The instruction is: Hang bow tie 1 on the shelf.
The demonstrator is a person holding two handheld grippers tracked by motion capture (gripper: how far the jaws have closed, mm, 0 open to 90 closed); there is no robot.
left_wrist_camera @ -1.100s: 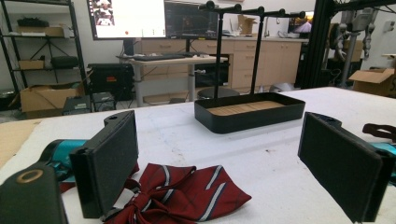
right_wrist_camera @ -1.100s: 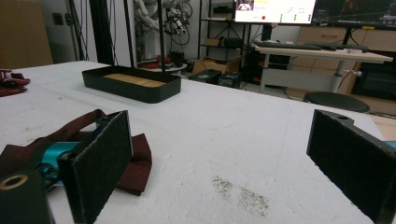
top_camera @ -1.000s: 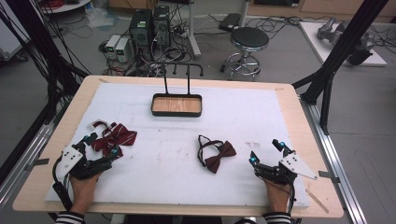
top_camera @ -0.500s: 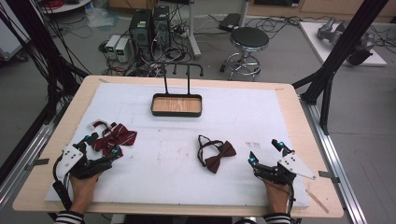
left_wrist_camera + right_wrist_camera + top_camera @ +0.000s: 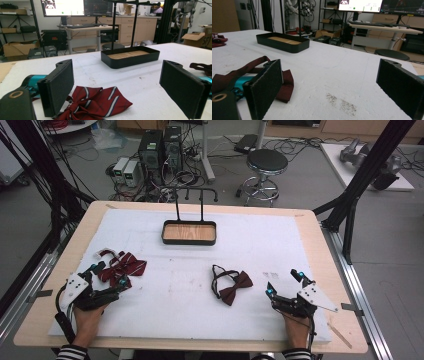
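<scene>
Both tongs, left (image 5: 106, 279) and right (image 5: 284, 282), stand open and empty; the striped dark-red bow tie (image 5: 122, 267) and plain maroon bow tie (image 5: 234, 286) remain ungrasped on the bench (image 5: 300, 240).

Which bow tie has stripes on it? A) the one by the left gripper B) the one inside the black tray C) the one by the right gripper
A: the striped bow tie lies by the left gripper, while the plain bow tie near the right gripper has no stripes, and the black tray holds no tie.
</scene>
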